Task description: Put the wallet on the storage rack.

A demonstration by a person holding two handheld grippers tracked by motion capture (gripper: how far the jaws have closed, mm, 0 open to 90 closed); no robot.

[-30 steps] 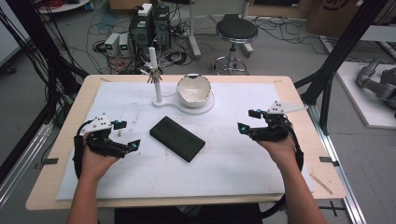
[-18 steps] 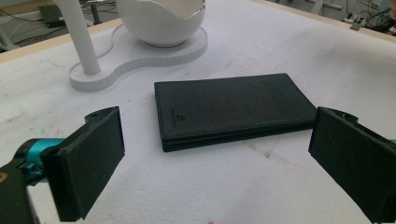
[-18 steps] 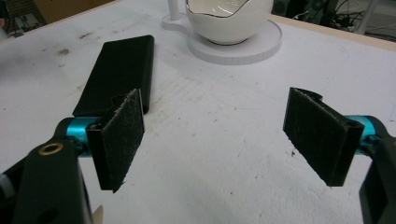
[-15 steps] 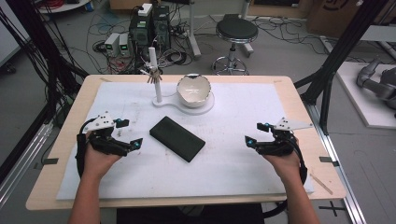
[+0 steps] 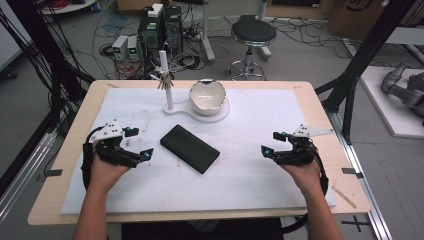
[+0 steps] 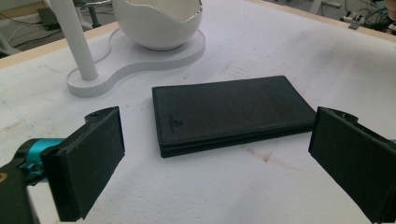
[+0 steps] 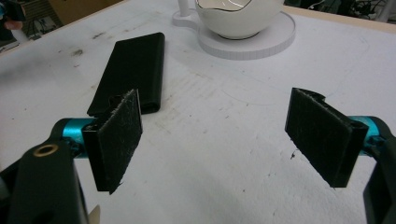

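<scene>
White table mat (image 5: 260, 170), black wallet (image 5: 189, 148), claws (image 5: 139, 145) apart

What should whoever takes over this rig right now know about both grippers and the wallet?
Left gripper: open, holding nothing, just left of the black wallet; its fingers point toward the wallet.
Right gripper: open, holding nothing, further off to the wallet's right.
Wallet: closed, flat on the white mat, mid-table, untouched.
White bowl sits on its white stand behind the wallet; keys hang on the stand's post.
Done: nothing gripped yet.
Left: probably closing in on the wallet and grasping it.
</scene>
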